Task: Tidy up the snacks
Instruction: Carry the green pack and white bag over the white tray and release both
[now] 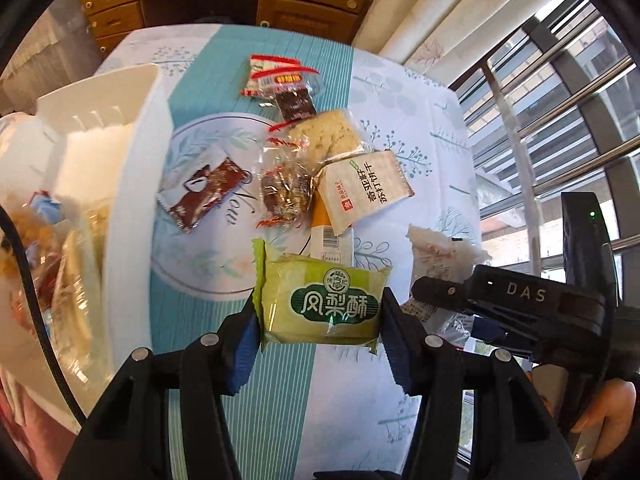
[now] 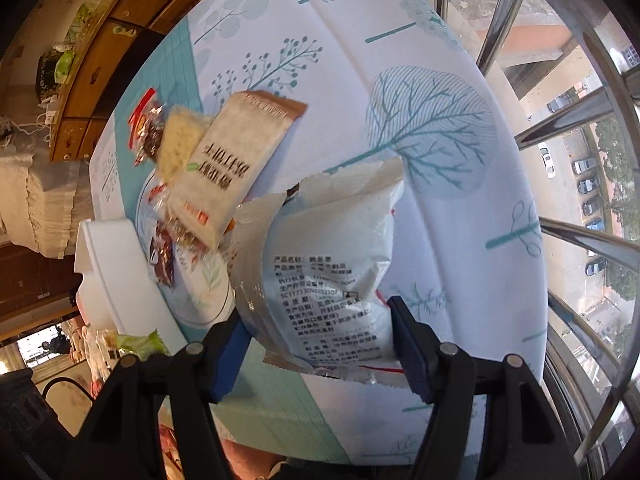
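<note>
My left gripper (image 1: 320, 316) has its jaws clamped on the green pineapple cake (image 1: 322, 306) above the desk (image 1: 272, 400), beside the white bin (image 1: 136, 200), while my right gripper (image 2: 316, 336) grips the white snack packet (image 2: 320, 268).

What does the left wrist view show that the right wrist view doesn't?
Left wrist only: the left gripper shut on the green pineapple cake packet, and the red-striped packets.
Right wrist only: the printed back of the white snack bag held in the right gripper.
Both: the soda cracker packet, the brown packet and the white bin.
</note>
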`<state>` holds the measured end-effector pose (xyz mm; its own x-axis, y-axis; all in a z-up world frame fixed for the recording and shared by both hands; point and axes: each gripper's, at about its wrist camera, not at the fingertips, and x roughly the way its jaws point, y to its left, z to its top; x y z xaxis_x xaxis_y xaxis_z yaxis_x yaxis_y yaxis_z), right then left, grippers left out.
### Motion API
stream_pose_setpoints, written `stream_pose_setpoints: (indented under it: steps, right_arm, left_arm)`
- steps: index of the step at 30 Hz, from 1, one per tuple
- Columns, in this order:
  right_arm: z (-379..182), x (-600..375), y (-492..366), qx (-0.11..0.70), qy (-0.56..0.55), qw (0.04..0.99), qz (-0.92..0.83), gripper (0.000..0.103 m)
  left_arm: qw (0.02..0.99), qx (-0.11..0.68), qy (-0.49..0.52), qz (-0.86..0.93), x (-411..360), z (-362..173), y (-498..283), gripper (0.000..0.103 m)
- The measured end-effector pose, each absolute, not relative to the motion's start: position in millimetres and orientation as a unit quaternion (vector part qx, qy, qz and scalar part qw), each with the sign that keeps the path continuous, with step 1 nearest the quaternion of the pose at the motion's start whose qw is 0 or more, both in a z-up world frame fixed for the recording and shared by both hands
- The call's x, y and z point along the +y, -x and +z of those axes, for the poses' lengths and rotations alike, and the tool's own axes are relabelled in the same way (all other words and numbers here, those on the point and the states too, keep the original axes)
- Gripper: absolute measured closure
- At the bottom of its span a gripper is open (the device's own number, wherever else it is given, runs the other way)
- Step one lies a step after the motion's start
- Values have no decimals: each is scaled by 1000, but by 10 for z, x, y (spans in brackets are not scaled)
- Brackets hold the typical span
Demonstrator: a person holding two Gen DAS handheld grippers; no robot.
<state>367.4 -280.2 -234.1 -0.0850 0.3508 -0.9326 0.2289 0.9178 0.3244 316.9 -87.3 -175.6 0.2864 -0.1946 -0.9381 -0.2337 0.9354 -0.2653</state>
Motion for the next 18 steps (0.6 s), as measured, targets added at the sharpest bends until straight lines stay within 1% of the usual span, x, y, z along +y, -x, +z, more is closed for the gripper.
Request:
stream_pose_setpoints:
  steps: [4, 12, 18]
  right_arm:
    - [-2173, -2705, -3532, 731, -185, 654, 60, 37]
    - [-1978, -2446, -3226, 733, -164, 657, 63, 37]
    - [-1800, -2215, -3036, 726, -124, 674, 51, 37]
  left_arm:
    - [796, 578, 179, 11, -774, -1550, -2973, 50]
    - [815, 552, 178, -1, -561, -1349, -2696, 50]
    - [830, 527, 181, -7, -197, -1142, -2463, 50]
